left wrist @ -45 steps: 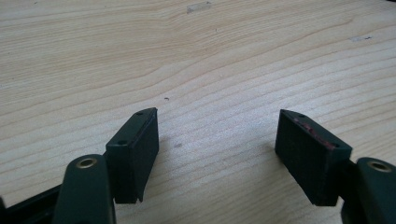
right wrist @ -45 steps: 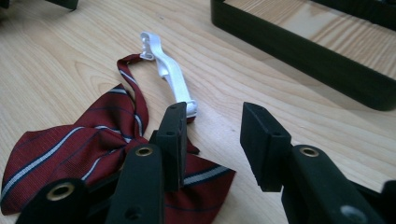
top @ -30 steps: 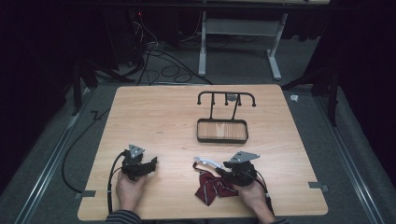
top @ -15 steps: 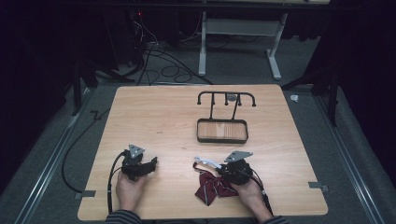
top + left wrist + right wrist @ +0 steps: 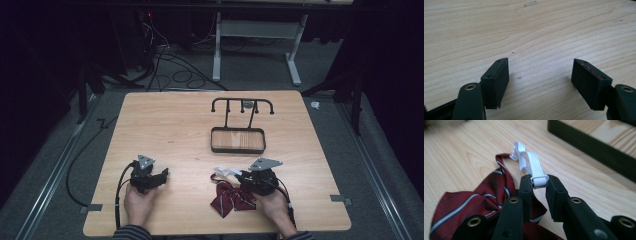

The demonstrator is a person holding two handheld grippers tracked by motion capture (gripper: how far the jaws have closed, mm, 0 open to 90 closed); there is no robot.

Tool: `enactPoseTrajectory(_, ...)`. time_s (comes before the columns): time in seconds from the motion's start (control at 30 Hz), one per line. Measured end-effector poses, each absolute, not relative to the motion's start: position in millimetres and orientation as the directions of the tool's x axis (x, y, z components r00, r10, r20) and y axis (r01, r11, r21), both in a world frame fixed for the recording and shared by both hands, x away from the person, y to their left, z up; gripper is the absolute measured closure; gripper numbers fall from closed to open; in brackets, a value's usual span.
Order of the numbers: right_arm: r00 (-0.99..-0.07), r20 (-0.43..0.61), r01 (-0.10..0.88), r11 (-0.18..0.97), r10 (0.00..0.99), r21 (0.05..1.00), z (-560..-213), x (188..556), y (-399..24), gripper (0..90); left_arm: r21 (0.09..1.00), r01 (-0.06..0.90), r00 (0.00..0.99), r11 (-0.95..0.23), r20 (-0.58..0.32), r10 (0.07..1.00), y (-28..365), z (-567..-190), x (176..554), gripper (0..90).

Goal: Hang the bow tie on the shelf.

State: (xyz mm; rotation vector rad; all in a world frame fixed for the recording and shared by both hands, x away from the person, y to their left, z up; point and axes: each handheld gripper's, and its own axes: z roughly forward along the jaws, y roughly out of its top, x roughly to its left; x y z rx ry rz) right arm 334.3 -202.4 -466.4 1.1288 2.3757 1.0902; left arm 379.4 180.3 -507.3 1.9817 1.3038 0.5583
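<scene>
A dark red striped bow tie (image 5: 230, 200) (image 5: 474, 202) lies on the wooden table (image 5: 175, 125) near its front edge. Its white elastic strap (image 5: 226, 171) (image 5: 534, 167) runs out toward the rack. My right gripper (image 5: 243, 176) (image 5: 539, 182) is shut on the strap's near end, at its small buckle, just above the bow tie. My left gripper (image 5: 164, 175) (image 5: 540, 65) rests at the front left. It is open over bare wood with nothing between its pads (image 5: 496, 82).
A black metal rack (image 5: 242, 105) with several hooks stands at the back middle. Its wood-bottomed tray base (image 5: 238, 149) (image 5: 594, 145) lies just beyond the strap. Cables trail from both grippers toward the person.
My right gripper has edged slightly left and toward the table's front, over the bow tie. The left gripper has not moved.
</scene>
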Motion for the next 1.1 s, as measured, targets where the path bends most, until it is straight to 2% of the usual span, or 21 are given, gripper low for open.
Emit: enactPoseTrajectory(1.1, -0.655, 0.004, 0.387, 0.331, 0.756, 0.861, -375.7, 347.3, -232.9, 77.1, 0.743, 0.618, 0.404, -0.257, -0.02, 0.915, 180.4, -507.3, 379.4, 31.0)
